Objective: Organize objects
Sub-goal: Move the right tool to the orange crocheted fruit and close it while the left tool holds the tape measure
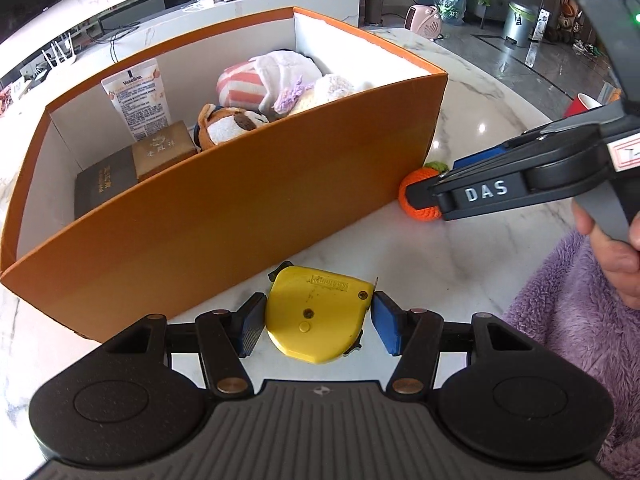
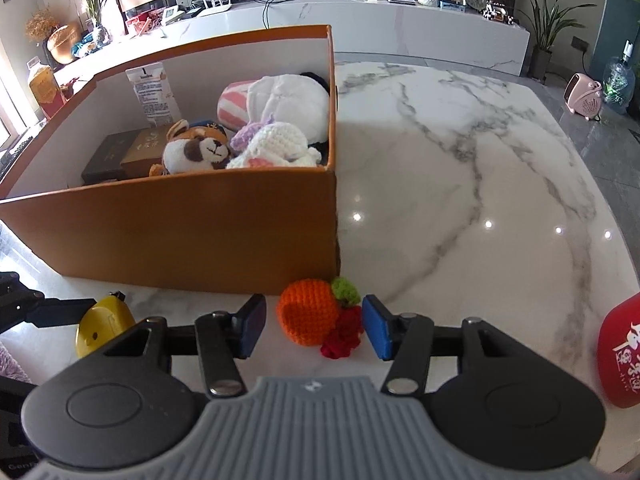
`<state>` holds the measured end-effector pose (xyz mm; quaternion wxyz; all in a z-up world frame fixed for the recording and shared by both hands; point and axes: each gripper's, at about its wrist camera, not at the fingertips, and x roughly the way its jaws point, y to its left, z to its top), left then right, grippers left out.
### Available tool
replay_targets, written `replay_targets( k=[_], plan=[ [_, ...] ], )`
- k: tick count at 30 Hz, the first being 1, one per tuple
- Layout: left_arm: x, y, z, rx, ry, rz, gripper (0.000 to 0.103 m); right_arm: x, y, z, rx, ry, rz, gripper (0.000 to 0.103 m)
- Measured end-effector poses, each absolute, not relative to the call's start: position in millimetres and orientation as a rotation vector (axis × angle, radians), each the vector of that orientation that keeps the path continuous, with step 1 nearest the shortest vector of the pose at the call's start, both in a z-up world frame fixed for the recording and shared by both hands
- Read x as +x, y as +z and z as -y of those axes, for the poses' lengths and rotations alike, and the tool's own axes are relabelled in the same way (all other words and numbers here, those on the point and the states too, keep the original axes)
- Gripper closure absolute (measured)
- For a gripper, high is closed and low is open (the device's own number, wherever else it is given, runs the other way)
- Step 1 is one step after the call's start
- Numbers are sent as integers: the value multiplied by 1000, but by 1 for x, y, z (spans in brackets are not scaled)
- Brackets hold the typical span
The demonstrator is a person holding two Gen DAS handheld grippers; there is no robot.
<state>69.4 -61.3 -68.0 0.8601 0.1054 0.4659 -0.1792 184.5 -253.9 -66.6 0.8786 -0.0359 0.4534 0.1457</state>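
Beside box [image 1: 240,216]: both hand-held grippers spread (tape measure [image 1: 316,316], crochet orange [image 2: 306,310] half-hidden).

The left black two-finger gripper [image 1: 318,322] sat low with jaws spread, blue pads [image 1: 250,330] apart. The right black gripper [image 2: 314,326] likewise stood with jaws parted, gripped by a bare hand [image 1: 616,256] in a purple fleece sleeve [image 1: 576,344].

So there's a big orange box [image 1: 224,208] on the marble counter [image 2: 460,184], open top, white inside. It's already got plush toys [image 2: 276,120], a lotion tube [image 1: 138,98] standing against the back wall and two dark boxes [image 1: 132,168]. A yellow tape measure [image 1: 318,318] lies flat just in front of it. A crocheted orange [image 2: 306,312] sits by the box's front corner.
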Motion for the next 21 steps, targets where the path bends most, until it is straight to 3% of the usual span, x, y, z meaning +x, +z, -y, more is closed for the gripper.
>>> replay_targets(
  k=[14, 17, 18, 21],
  plan=[
    [68, -60, 56, 152, -385, -995, 36, 188, -76, 252, -74, 311, -974, 53],
    [63, -49, 53, 130, -389, -986, 36, 181, -70, 252, -84, 323, -961, 58],
    [62, -45, 52, 123, -387, -984, 37, 177, -67, 251, -93, 325, -950, 65],
    [56, -31, 47, 86, -390, -971, 36, 166, -56, 250, -100, 344, -935, 65]
  ],
)
